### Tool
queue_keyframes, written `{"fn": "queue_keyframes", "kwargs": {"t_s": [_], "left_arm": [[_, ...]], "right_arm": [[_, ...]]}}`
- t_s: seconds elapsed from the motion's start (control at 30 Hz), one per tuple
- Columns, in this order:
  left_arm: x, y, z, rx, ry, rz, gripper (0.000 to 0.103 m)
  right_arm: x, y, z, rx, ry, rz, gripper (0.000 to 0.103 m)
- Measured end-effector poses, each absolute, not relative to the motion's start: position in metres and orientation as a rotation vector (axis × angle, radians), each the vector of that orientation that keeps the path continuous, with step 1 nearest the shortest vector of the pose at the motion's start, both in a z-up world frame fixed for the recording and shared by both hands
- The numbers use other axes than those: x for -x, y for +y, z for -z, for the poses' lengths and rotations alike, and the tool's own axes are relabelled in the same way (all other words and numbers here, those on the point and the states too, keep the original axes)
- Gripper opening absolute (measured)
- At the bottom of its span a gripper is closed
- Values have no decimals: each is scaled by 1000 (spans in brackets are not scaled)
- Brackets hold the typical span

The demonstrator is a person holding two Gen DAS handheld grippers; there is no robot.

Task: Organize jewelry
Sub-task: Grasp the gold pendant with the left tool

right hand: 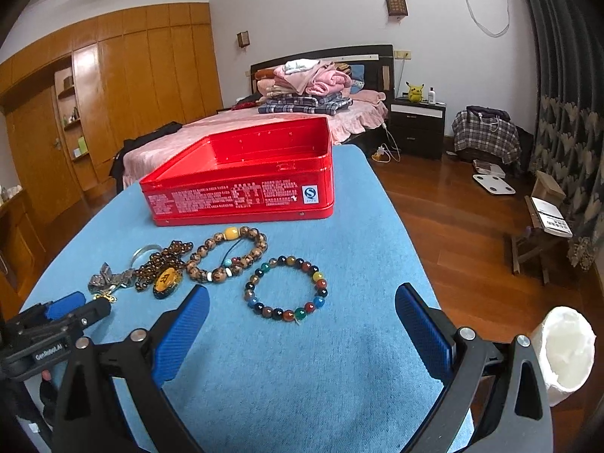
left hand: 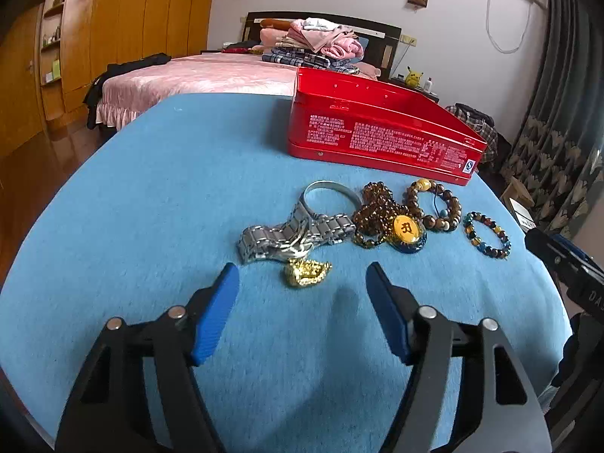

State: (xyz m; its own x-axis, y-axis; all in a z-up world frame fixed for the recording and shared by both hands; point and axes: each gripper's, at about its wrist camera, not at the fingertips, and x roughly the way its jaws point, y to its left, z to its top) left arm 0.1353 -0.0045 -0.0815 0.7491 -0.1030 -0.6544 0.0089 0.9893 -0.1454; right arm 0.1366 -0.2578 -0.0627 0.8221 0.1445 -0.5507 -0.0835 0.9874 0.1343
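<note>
Jewelry lies in a row on the blue cloth in front of an open red tin box (left hand: 381, 132) (right hand: 241, 185). A gold pendant (left hand: 306, 272) lies just ahead of my open, empty left gripper (left hand: 302, 281), which also shows in the right wrist view (right hand: 81, 307). Behind it lie a silver watch (left hand: 290, 236) with a bangle (left hand: 332, 188), a brown bead necklace with a yellow pendant (left hand: 392, 222) (right hand: 166, 277), and a brown bead bracelet (left hand: 434, 204) (right hand: 230, 253). A multicoloured bead bracelet (left hand: 487, 234) (right hand: 287, 288) lies just ahead of my open, empty right gripper (right hand: 302, 292).
The blue-covered table (right hand: 302, 358) ends at the right, with wooden floor beyond. A white roll (right hand: 562, 355) is near the right gripper's outer side. A bed with folded clothes (right hand: 305, 87) stands behind the table.
</note>
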Motion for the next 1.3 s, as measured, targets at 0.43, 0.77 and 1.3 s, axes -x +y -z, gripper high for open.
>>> {"fn": "queue_keyframes", "kwargs": {"t_s": [0.43,0.77,1.3], "left_arm": [[-143,-12,85,145,729,87,24],[-132,-20,83,147,735,117,23],[-129,-24,74,162,662,130,23]], "right_arm": [[-138,-258,63,-108,593,-124,97],[-138,-258,63,-105,590,-122,97],[-147,-255,71,-82,656,-147,96]]}}
